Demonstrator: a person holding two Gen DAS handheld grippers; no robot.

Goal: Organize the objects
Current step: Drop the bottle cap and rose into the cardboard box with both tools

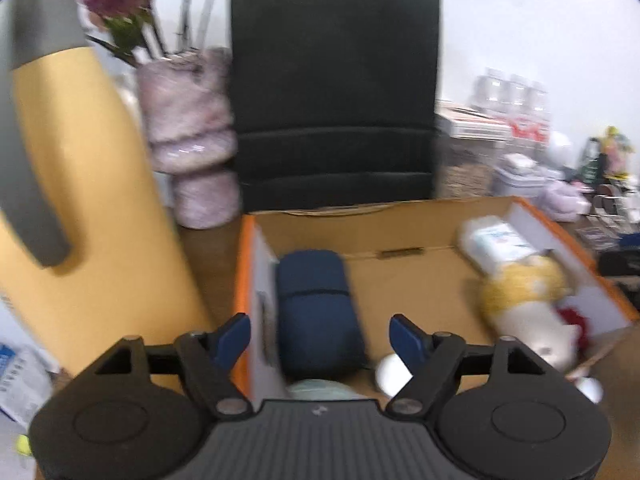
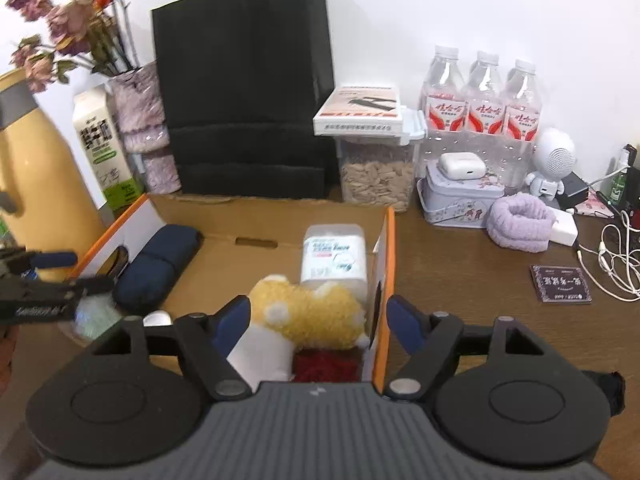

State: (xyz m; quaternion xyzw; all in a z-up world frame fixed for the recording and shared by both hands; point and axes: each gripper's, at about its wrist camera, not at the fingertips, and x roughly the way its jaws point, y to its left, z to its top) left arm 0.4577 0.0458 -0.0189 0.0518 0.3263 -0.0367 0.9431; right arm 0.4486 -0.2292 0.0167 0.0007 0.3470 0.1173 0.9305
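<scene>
**Both hand-held grippers spread wide over the open box**

Your left hand-held gripper (image 1: 320, 336) hangs over the left end of the cardboard box (image 2: 276, 216), its blue pads apart and clamped on nothing. Just beyond them a navy pouch (image 1: 316, 308) lies along the box's left wall, with something pale green, too blurred to name, at its near end.

Your right hand-held gripper (image 2: 318, 324) has its pads spread too, straddling the box's right wall without pressing on it. A yellow-and-white plush toy (image 2: 308, 312) lies at the near right of the box, partly between those pads and free of both. A dark red fuzzy item (image 2: 326, 366) sits just at the toy's near side, and a white tissue pack (image 2: 334, 256) rests against the right wall beyond it, touching the toy.

The box stands on the brown worktop (image 2: 480, 280). Along the worktop's back edge stand a black paper bag (image 2: 244, 92), a pink vase with dried flowers (image 2: 140, 120), a milk carton (image 2: 104, 148) and a yellow jug (image 1: 92, 184) at the left. To the right of the bag sit a clear container with a white lid (image 2: 376, 172), three water bottles (image 2: 480, 96), a tin (image 2: 460, 196) and a purple band (image 2: 520, 220)
</scene>
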